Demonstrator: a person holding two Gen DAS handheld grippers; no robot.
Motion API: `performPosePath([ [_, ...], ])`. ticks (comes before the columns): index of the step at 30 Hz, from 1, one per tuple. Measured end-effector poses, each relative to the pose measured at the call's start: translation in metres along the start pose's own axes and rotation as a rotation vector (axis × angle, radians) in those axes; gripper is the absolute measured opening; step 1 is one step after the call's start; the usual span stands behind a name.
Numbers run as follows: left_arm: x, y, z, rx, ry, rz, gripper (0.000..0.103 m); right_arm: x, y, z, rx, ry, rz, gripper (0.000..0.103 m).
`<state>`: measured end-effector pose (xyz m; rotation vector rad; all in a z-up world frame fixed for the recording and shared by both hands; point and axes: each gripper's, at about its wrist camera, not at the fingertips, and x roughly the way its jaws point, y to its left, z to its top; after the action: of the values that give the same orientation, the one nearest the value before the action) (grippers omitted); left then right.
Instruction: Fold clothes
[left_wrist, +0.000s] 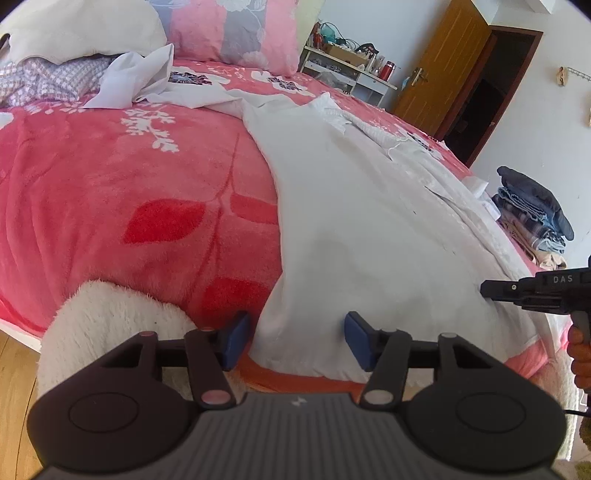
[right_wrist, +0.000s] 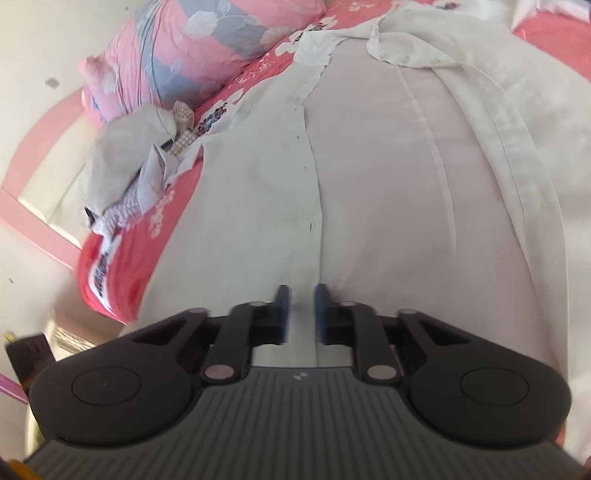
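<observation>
A white button-up shirt (left_wrist: 354, 206) lies spread flat across the pink bed (left_wrist: 110, 192), its hem toward me. In the left wrist view my left gripper (left_wrist: 297, 334) stands open at the hem's left corner; the cloth lies between the blue pads (left_wrist: 236, 336), which do not press on it. My right gripper (left_wrist: 493, 288) reaches in from the right at the shirt's far hem edge, a hand on its grip. In the right wrist view the shirt's (right_wrist: 369, 177) button placket runs away from me, and the right gripper (right_wrist: 302, 314) is shut on a thin fold of hem.
A stack of folded clothes (left_wrist: 535, 218) sits beyond the bed's right edge. Crumpled white and checked garments (left_wrist: 129, 77) and pillows (left_wrist: 236, 33) lie at the head of the bed. A white fluffy cushion (left_wrist: 118, 325) is at the near left. An open door (left_wrist: 491, 92) stands behind.
</observation>
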<state>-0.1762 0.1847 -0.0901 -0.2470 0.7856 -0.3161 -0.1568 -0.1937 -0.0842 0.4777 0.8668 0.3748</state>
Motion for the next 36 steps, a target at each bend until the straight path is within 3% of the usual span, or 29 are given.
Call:
performPosePath([
  [2, 0.001, 0.002, 0.001, -0.015, 0.011, -0.003, 0.034, -0.001, 0.0, 0.001, -0.016, -0.015, -0.02, 0.001],
  [4, 0.002, 0.007, 0.004, -0.07, 0.05, -0.022, 0.01, -0.004, -0.003, 0.004, -0.01, -0.034, -0.035, 0.0],
  [10, -0.005, 0.023, 0.011, -0.281, 0.116, -0.15, 0.003, -0.007, -0.01, 0.008, 0.001, -0.055, -0.06, 0.0],
  [13, -0.008, 0.032, 0.012, -0.378, 0.146, -0.222, 0.002, -0.009, -0.01, 0.008, 0.003, -0.065, -0.059, 0.0],
  [16, 0.003, 0.043, 0.008, -0.395, 0.198, -0.149, 0.002, -0.008, -0.013, 0.007, 0.002, -0.063, -0.07, 0.0],
  [19, 0.004, 0.047, 0.005, -0.396, 0.198, -0.152, 0.002, -0.006, -0.019, 0.006, 0.039, -0.062, -0.062, 0.0],
  [23, -0.002, 0.035, 0.006, -0.279, 0.183, -0.079, 0.006, -0.011, -0.017, 0.006, 0.017, -0.088, -0.067, 0.002],
  [25, -0.007, 0.03, 0.006, -0.217, 0.177, -0.025, 0.023, -0.015, -0.013, 0.006, -0.009, -0.104, -0.071, 0.003],
  [27, -0.017, 0.026, 0.007, -0.167, 0.151, 0.021, 0.029, -0.019, -0.007, 0.006, -0.044, -0.129, -0.072, 0.003],
  [33, -0.047, 0.021, 0.022, -0.094, 0.027, 0.097, 0.043, -0.017, 0.017, 0.0, -0.201, -0.172, -0.024, 0.004],
  [36, -0.046, 0.017, 0.036, -0.091, -0.008, 0.127, 0.044, -0.004, 0.021, -0.005, -0.245, -0.148, 0.014, 0.004],
])
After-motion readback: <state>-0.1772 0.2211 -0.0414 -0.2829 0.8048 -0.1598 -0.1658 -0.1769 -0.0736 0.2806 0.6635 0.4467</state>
